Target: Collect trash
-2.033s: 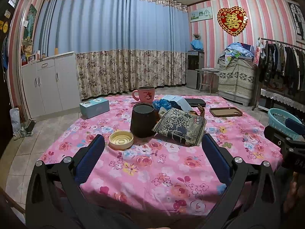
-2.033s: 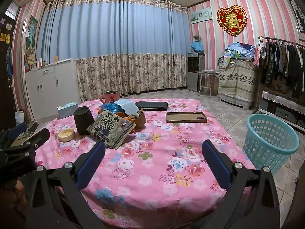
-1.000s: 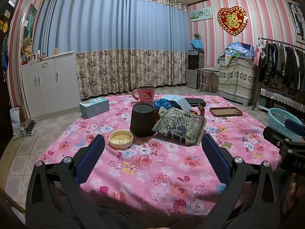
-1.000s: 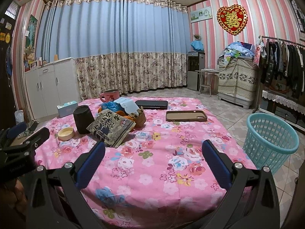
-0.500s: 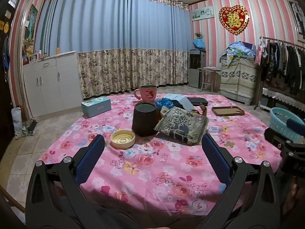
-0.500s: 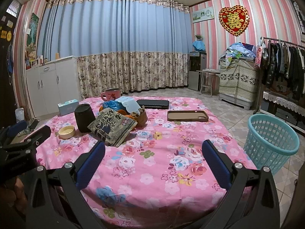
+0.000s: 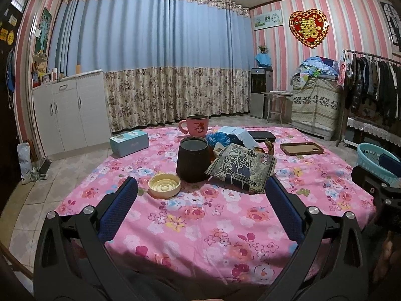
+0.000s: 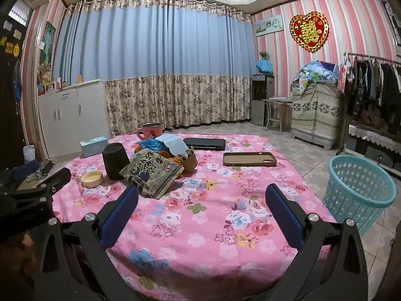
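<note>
Pink cloth covers the table. Both tongs, left and right, gape wide and hold nothing, ready to grab. Trash bag leans beside the cup; the bin waits on the floor for it.

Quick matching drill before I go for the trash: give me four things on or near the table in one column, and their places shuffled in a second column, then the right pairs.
Things:
1. pink mug
2. cream lid
3. teal basket
4. phone case

Places:
A. on the floor, off the table's right side
B. far edge of the table, behind the black cup
C. flat on the cloth, right of the snack bag
D. near side, just left of the black cup

Pairs: 1-B, 2-D, 3-A, 4-C
</note>
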`<state>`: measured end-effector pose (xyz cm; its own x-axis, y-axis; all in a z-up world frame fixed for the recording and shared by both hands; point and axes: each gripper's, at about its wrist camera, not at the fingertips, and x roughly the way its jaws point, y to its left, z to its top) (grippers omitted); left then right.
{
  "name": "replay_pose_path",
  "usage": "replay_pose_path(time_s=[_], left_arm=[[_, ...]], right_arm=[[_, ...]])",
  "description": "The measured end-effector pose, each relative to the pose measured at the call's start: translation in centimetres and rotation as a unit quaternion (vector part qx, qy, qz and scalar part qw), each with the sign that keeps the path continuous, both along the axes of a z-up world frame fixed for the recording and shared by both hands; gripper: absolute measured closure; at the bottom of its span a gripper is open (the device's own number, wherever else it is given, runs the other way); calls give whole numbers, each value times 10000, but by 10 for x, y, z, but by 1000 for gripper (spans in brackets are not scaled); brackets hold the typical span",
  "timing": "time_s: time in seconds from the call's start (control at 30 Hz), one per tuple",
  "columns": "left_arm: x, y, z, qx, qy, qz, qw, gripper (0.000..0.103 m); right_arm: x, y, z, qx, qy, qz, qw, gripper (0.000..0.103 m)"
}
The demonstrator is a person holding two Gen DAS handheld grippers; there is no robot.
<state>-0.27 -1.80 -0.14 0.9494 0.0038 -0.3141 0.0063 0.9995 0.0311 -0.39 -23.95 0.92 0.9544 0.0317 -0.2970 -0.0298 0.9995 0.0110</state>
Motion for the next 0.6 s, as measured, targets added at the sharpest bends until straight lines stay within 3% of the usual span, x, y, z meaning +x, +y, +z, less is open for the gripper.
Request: replay_pose_path(time_s=[0.27,0.6], left_arm=[[-2,3,3,-37,-39,29,10000,5],[0,4,4,-65,-47,12,10000,5]], right_arm=[[1,-13,2,384,-172,-5,9991,4],[3,-3,3,114,-49,98,9999,4]])
